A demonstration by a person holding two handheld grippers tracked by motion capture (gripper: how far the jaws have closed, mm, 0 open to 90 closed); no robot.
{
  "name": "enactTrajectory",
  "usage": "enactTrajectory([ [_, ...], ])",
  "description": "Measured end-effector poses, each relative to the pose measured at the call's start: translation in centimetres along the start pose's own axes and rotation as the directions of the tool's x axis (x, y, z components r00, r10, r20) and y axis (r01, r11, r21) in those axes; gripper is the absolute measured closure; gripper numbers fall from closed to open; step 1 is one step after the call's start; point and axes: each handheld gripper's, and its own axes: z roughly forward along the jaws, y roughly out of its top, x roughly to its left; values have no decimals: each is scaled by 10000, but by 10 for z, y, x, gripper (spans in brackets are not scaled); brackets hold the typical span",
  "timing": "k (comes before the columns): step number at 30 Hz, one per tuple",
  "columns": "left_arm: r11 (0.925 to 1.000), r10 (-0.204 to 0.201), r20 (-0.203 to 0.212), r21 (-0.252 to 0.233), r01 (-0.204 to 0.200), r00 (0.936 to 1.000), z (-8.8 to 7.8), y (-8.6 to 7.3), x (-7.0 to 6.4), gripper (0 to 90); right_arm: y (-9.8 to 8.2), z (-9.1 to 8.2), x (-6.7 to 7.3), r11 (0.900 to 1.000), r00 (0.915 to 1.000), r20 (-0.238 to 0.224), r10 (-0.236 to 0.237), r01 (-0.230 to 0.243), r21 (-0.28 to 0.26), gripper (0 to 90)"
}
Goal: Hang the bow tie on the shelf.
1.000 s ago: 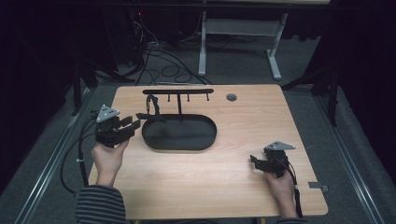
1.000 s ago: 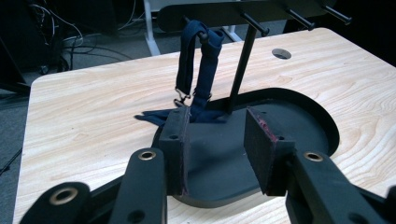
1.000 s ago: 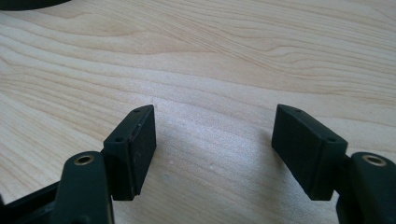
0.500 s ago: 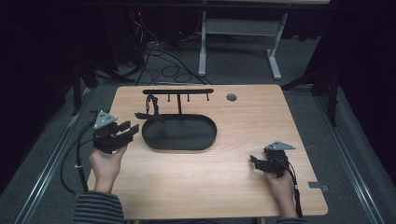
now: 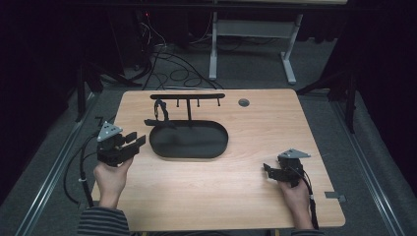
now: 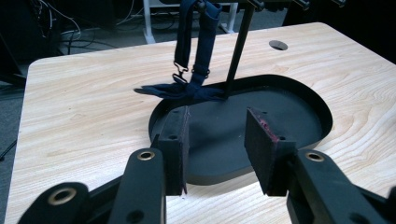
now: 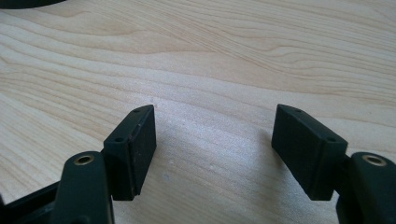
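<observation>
A black oval tray point(image 5: 196, 145) lies on the wooden table point(image 5: 221, 196), and a thin post on it carries a hook bar point(image 5: 187, 96). From the bar's left end hangs a dark blue strap point(image 5: 160, 110) with metal clasps; its lower end point(image 6: 180, 91) rests on the tray rim point(image 6: 159, 116). My left gripper point(image 5: 135, 138) hovers just left of the tray and points at it. In its own view the left gripper point(image 6: 217, 114) is open, with nothing between the pads. My right gripper point(image 5: 267, 171) sits low at the table's near right. The right gripper point(image 7: 215, 112) is open over bare wood.
A round cable hole point(image 5: 243, 103) sits in the table's far side, right of the hook bar. Cables and a white desk frame point(image 5: 251, 44) lie on the floor beyond the table. A small grey bracket point(image 5: 336, 196) sticks out at the near right edge.
The left gripper has drawn back slightly from the tray toward the person. The right gripper has stayed where it was.
</observation>
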Motion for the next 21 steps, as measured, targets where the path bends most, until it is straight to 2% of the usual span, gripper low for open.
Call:
enactTrajectory([
  [21,9999,-113,213,-37,114,9997,-6,-12,-3,594,0,0,0,10000,10000,21,-33,33,16,323],
])
